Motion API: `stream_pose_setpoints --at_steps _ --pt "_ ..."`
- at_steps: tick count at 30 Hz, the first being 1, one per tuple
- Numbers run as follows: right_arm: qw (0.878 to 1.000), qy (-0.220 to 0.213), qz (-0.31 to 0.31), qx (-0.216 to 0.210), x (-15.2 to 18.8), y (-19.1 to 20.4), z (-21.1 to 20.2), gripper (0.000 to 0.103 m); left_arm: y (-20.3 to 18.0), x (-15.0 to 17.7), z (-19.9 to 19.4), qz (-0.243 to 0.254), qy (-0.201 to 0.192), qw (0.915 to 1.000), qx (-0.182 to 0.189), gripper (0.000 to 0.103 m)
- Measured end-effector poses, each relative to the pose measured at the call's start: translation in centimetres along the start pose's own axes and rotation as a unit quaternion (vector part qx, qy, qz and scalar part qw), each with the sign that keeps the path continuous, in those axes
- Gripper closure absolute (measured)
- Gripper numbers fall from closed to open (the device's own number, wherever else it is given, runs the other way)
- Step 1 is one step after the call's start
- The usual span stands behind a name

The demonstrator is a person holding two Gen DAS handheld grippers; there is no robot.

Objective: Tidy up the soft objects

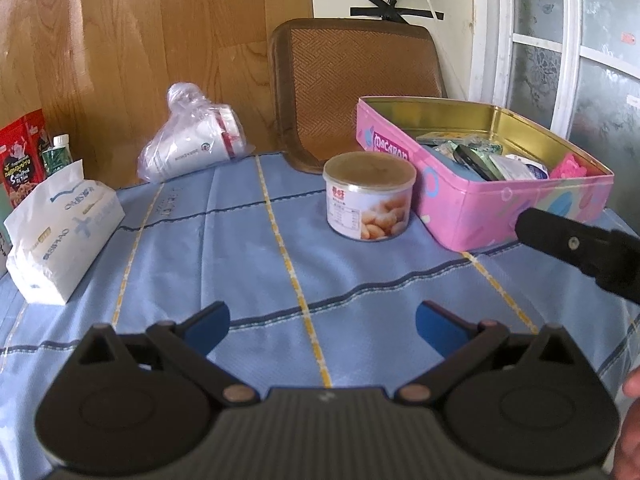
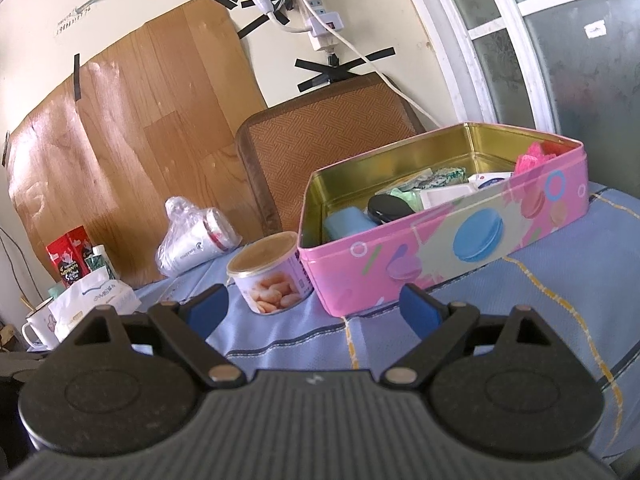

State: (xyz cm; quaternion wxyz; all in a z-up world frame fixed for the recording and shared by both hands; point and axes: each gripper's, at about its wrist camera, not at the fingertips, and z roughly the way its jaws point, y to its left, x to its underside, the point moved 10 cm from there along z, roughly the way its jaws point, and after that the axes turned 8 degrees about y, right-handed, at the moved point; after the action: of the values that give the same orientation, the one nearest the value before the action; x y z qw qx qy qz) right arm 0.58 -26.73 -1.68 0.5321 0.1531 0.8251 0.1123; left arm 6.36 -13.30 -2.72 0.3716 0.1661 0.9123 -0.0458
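Note:
A pink tin box (image 1: 520, 216) (image 2: 460, 248) with a gold inside stands open on the blue tablecloth, holding several small items, among them a pink soft piece (image 1: 568, 168) (image 2: 528, 160) at its far right end. A white tissue pack (image 1: 60, 224) (image 2: 96, 300) lies at the left. My left gripper (image 1: 322, 328) hangs open over bare cloth, nothing between its blue pads. My right gripper (image 2: 314, 310) is open too, just in front of the tin's near wall; its black finger (image 1: 576, 248) shows in the left wrist view beside the tin.
A round can with a bean label (image 1: 370, 196) (image 2: 270, 276) stands left of the tin. Bagged paper cups (image 1: 192, 140) (image 2: 196, 240), a red snack box (image 1: 22, 156) and a mug (image 2: 38, 326) sit at the back left. A woven chair back (image 1: 356, 84) rises behind the table.

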Motion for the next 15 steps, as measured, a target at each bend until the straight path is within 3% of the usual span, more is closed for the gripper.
stream_pose_setpoints --at_steps 15 --pt "1.0 0.001 -0.003 -0.002 0.1 0.2 0.2 0.009 1.0 -0.3 -0.3 -0.007 -0.01 0.9996 -0.026 0.0"
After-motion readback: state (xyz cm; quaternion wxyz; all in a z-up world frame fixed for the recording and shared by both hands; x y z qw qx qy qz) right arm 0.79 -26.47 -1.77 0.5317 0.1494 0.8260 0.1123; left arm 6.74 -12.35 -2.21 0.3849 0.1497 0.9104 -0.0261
